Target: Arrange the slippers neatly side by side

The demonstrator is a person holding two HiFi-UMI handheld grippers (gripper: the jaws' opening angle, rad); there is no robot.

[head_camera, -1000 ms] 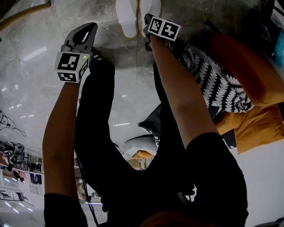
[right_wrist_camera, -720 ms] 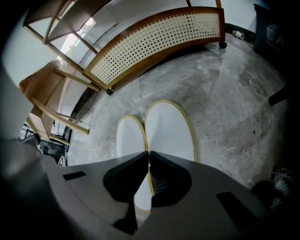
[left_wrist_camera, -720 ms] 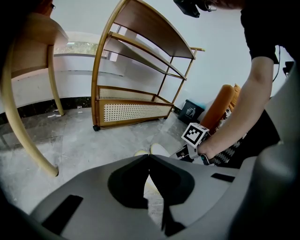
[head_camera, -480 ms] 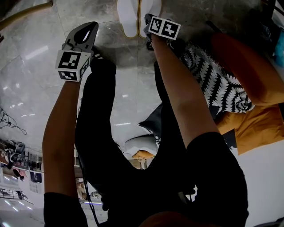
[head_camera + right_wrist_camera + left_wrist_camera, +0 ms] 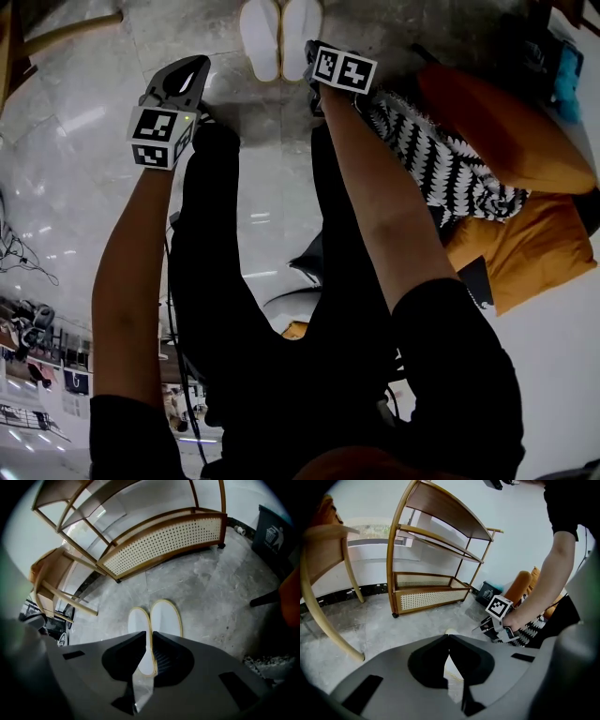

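Two white slippers with yellow rims, the left slipper (image 5: 260, 37) and the right slipper (image 5: 302, 36), lie side by side on the grey stone floor, edges touching, toes pointing away. In the right gripper view the left slipper (image 5: 139, 630) and the right slipper (image 5: 166, 618) show just past the jaws. My right gripper (image 5: 313, 56) hovers by the heel of the right slipper, with a narrow gap between its tips (image 5: 149, 633) and nothing in it. My left gripper (image 5: 197, 64) is off to the left of the pair, shut and empty (image 5: 449, 635).
A wooden shelf unit with rattan panels (image 5: 164, 541) stands beyond the slippers. A wooden chair (image 5: 328, 573) is on the left. An orange cushion (image 5: 506, 122) and a black-and-white throw (image 5: 441, 159) lie to the right. A dark bin (image 5: 274, 531) stands at the far right.
The head view has tilted, so both slippers now show whole and lower in the frame. The right gripper sits slightly back from the right slipper. The left gripper has hardly moved.
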